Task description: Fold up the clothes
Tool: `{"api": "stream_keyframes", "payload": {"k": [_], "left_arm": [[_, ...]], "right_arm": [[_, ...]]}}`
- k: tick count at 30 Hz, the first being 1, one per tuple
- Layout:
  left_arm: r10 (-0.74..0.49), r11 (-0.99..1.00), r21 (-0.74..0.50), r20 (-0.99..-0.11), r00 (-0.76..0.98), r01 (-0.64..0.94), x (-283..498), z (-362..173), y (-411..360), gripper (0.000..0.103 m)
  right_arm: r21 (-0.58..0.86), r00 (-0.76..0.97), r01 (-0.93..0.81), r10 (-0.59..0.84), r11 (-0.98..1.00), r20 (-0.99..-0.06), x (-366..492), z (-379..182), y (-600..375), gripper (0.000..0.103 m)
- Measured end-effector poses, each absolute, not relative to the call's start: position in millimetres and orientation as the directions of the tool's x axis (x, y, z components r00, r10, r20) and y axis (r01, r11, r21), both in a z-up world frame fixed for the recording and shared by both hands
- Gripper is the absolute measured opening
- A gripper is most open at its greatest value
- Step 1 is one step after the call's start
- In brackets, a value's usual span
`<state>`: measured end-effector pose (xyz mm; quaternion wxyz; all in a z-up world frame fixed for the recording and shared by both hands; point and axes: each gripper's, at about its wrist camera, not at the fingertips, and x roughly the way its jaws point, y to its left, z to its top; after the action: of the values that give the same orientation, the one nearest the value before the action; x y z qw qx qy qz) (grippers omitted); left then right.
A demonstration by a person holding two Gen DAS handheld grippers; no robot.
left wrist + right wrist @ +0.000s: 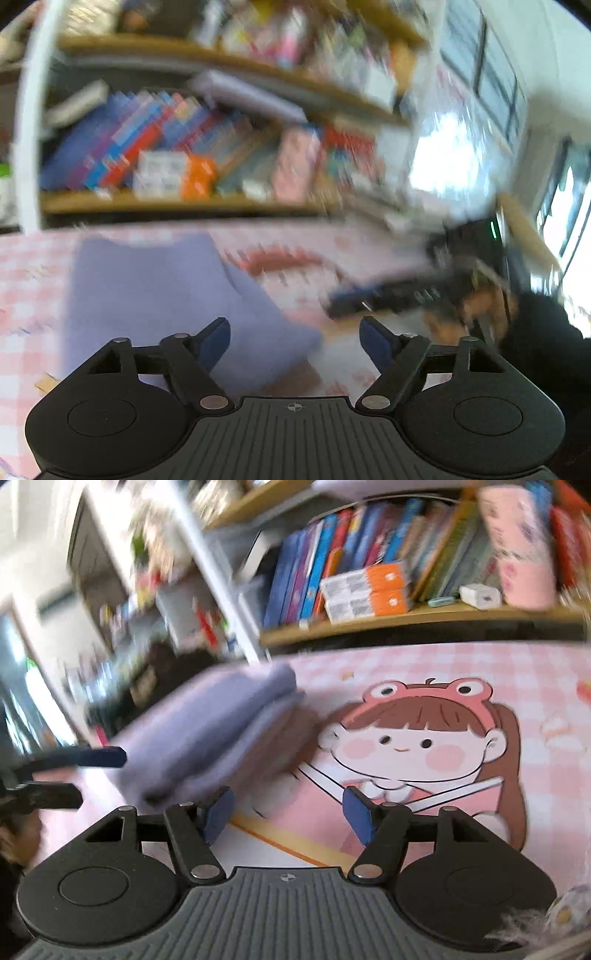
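A folded lavender garment (155, 295) lies on a pink checked table mat (22, 280). My left gripper (294, 341) is open and empty, just above the garment's near right corner. In the right wrist view the same folded garment (207, 734) lies left of centre on the mat (546, 686), beside a cartoon girl print (413, 738). My right gripper (288, 818) is open and empty, right of the garment's near end. The left gripper's fingers (99, 757) show at the left edge. The right gripper (388, 291) shows blurred in the left wrist view.
A wooden bookshelf (177, 205) with books and boxes stands behind the table; it also shows in the right wrist view (406, 616). A white post (29, 129) stands at the table's back left. Bright windows (569, 206) are at the right. Both views are motion-blurred.
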<state>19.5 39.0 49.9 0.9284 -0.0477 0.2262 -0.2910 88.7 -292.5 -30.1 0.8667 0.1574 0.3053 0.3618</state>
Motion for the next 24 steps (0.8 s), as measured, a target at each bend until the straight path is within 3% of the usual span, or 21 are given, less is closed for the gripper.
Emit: {"api": "stream_keyframes", "payload": {"k": [2,5,7,11,17,20,24], "left_arm": [[-0.504,0.864,-0.199,-0.369,0.781,0.463,26.3,58.6,55.9,0.080],[-0.381,0.920,-0.082,-0.418,0.825,0.383,40.6,55.3,59.6,0.080],[-0.368,0.916,-0.033,-0.467,0.804,0.401,47.7,44.5,54.7,0.079],[-0.453,0.847,0.005,-0.517,0.726,0.532,48.9,27.2,43.7,0.080],[-0.502,0.802,0.028,-0.508,0.700,0.596,42.4,9.6,41.5,0.086],[-0.525,0.794,0.009,-0.493,0.694,0.607,41.0,6.3,45.2,0.087],[-0.545,0.799,-0.030,-0.458,0.703,0.601,40.0,9.1,54.9,0.088]], "right_arm": [[0.617,0.531,-0.492,0.773,0.615,-0.347,88.5,-31.1,-292.4,0.065],[0.738,0.485,-0.434,0.824,0.517,-0.293,91.2,-32.8,-275.8,0.063],[0.775,0.464,-0.398,0.837,0.490,-0.290,93.7,-32.1,-262.1,0.063],[0.744,0.459,-0.358,0.800,0.564,-0.386,102.3,-24.4,-234.7,0.055],[0.644,0.469,-0.323,0.709,0.693,-0.527,112.2,-16.2,-195.5,0.041],[0.566,0.505,-0.373,0.673,0.735,-0.540,102.2,-3.4,-185.1,0.019],[0.453,0.559,-0.444,0.634,0.773,-0.534,85.2,17.1,-173.7,0.014]]}}
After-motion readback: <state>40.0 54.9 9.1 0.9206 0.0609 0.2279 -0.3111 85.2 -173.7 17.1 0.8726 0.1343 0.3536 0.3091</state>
